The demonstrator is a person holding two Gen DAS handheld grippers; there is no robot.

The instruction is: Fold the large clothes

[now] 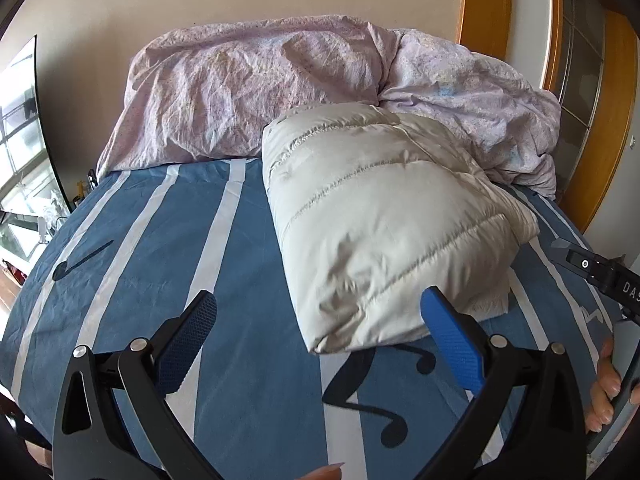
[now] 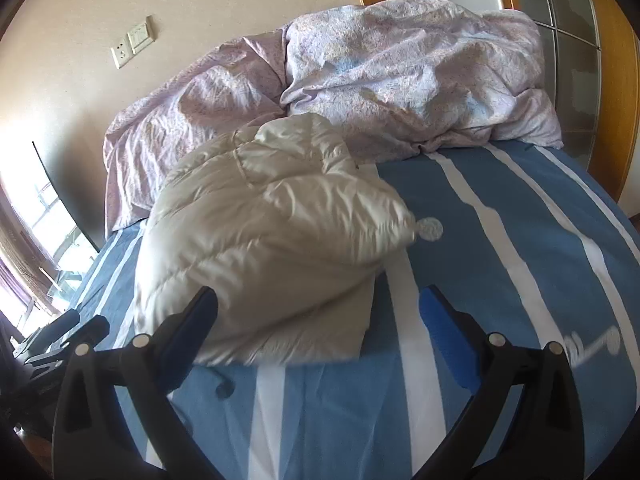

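Left wrist view: the left gripper point(image 1: 318, 312) has its two blue-padded fingers spread wide with nothing pinched; its right fingertip overlaps the near edge of the one white puffer jacket point(image 1: 384, 224), though contact cannot be told. That jacket lies folded into a thick bundle on the blue striped bed sheet point(image 1: 132, 264), its far end against the crumpled lilac duvet point(image 1: 256, 88) heaped along the wall. At the right edge the right gripper point(image 1: 600, 276) shows as a black body only, with the person's fingers point(image 1: 604, 392) curled on its handle.

From the right wrist camera, the right gripper point(image 2: 318, 312) is likewise spread to its widest and empty, two fingers apart above the bed sheet point(image 2: 500, 280). The jacket point(image 2: 264, 240) lies just beyond its left finger, the duvet point(image 2: 400, 76) behind it. One round white tag point(image 2: 430, 229) rests on the sheet beside the jacket's right corner. One socket and one switch plate point(image 2: 134, 42) are on the wall.
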